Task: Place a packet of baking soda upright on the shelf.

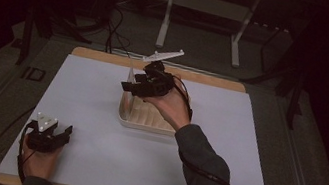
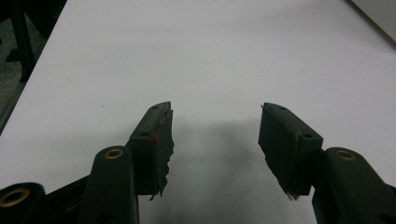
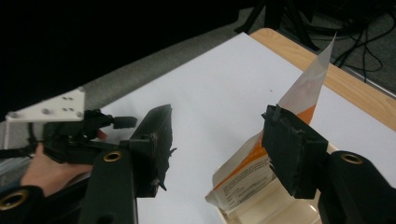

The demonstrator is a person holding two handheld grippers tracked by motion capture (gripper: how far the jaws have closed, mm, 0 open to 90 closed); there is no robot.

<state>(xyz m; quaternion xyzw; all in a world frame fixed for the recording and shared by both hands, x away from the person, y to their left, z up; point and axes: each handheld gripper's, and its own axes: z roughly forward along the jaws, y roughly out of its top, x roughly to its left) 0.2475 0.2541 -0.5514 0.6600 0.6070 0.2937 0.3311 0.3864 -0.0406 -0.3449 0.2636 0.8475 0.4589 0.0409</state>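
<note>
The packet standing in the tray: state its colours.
The packet is white with an orange band, seen best in the right gripper view.

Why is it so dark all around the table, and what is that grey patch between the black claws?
In the high view, light falls on the white table sheet while the room behind stays nearly black. In the left gripper view, the grey patch is the soft shadow of the left gripper on the sheet; its near jaws look slightly blurred.

A cream tray (image 1: pixel 144 125) sits near the middle of the white table, its floor ribbed. An orange-and-white packet (image 3: pixel 280 140) stands upright at the tray's left end, leaning against the wall there, its printed white panel low down and its pale pointed top corner rising well above the rim.
</note>
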